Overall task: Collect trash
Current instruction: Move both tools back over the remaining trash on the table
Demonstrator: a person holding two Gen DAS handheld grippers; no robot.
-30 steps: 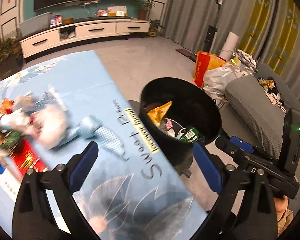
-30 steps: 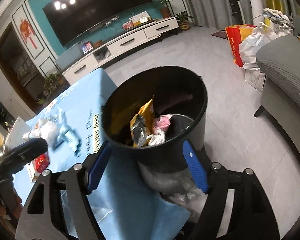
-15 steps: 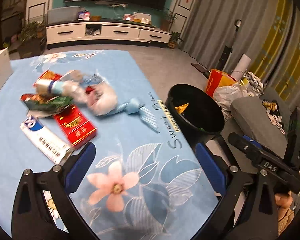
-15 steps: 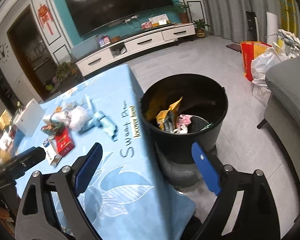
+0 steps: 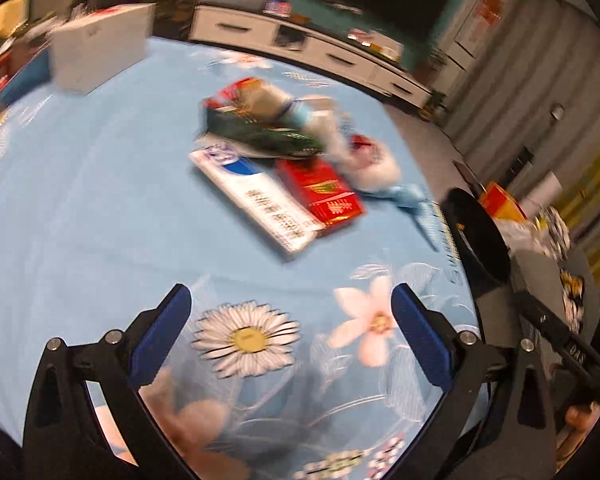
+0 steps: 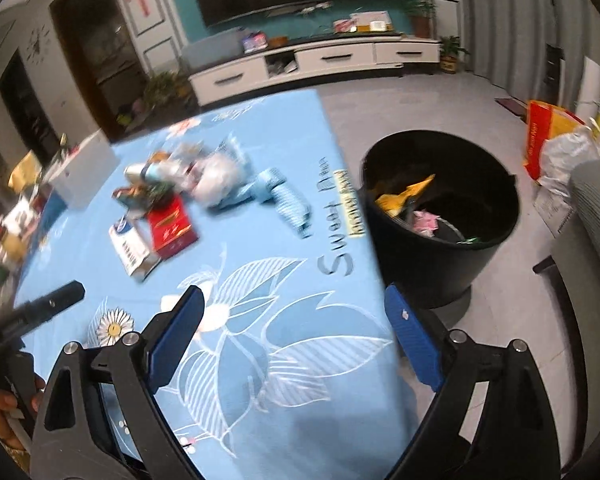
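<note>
A pile of trash lies on the blue flowered tablecloth (image 5: 80,200): a red box (image 5: 322,194), a white and blue box (image 5: 260,204), a green wrapper (image 5: 260,132), a plastic bottle (image 5: 276,100), a white wad (image 5: 374,166) and a light blue wrapper (image 5: 414,200). The pile also shows in the right wrist view (image 6: 172,208). My left gripper (image 5: 290,336) is open and empty, above the cloth short of the pile. My right gripper (image 6: 296,336) is open and empty over the table's near edge. The black bin (image 6: 440,216) stands on the floor right of the table, with wrappers inside.
A white box (image 5: 100,48) stands at the table's far left. A grey sofa (image 6: 596,216) is right of the bin. Red, yellow and white bags (image 6: 556,140) lie on the floor behind it. A white TV cabinet (image 6: 320,64) lines the far wall.
Both grippers have swung left, away from the bin and toward the table. The left wrist view now faces the trash pile, which looks closer. Both stay open and empty.
</note>
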